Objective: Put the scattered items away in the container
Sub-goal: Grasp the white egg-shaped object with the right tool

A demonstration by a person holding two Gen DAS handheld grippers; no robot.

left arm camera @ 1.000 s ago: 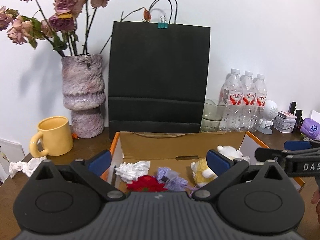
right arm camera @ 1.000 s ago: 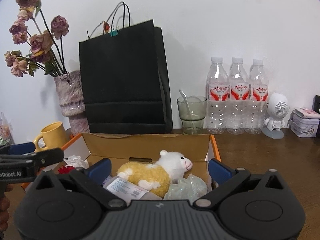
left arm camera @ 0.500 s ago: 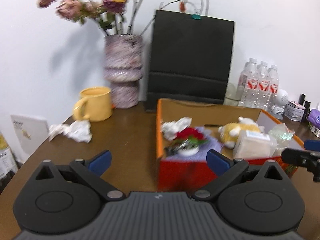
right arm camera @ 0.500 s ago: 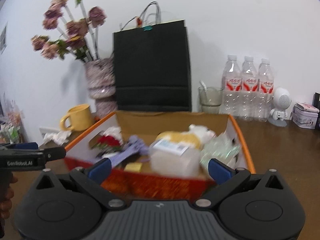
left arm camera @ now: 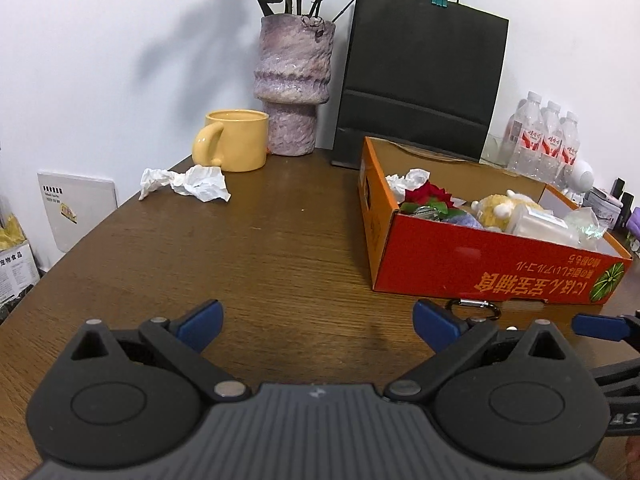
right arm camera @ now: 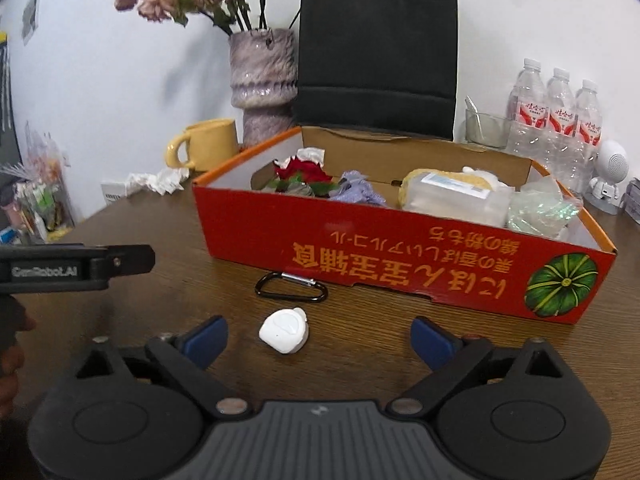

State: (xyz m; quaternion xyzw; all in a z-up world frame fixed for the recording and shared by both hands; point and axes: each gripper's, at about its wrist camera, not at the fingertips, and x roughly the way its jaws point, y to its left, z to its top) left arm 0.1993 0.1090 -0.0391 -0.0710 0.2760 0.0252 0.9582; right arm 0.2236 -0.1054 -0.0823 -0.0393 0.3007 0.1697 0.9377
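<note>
Looking out from the left wrist: left tool [left arm camera: 316, 322] held low over the counter [left arm camera: 248, 240], blue fingers spread wide, nothing between them. Straight ahead, bare wood only. Far ahead and to the left, beside the yellow mug [left arm camera: 232, 140], lies crumpled tissue [left arm camera: 188, 182], well apart from this tool and likely its nearest loose item. Off to the right sits the orange box [left arm camera: 480, 260], already carrying a red flower [left arm camera: 428, 194], a plush sheep [left arm camera: 500, 208] and a clear plastic tub [left arm camera: 540, 224]. Just before the box's near wall, a carabiner [left arm camera: 476, 307] peeks out past the right finger. At the far right edge, a blue tip of the right tool [left arm camera: 600, 326].

Turning to the right wrist: right tool [right arm camera: 318, 338] also gaping, empty. Lying almost dead centre between the fingers, slightly left of middle and just ahead of the tips, a small white case [right arm camera: 285, 330], rounded, no clear long axis. Clearly the nearer tool for it; a short push forward and a close should do. Beyond it, the carabiner [right arm camera: 291, 288], long axis running left to right, touching or nearly touching the box [right arm camera: 400, 256] front. Nothing blocking the case; the box wall stands close behind, so lifting over that rim comes next. At the left edge, the left tool [right arm camera: 100, 266] seen side-on. Behind: vase [right arm camera: 264, 80], black bag [right arm camera: 378, 56], water bottles [right arm camera: 560, 120].
</note>
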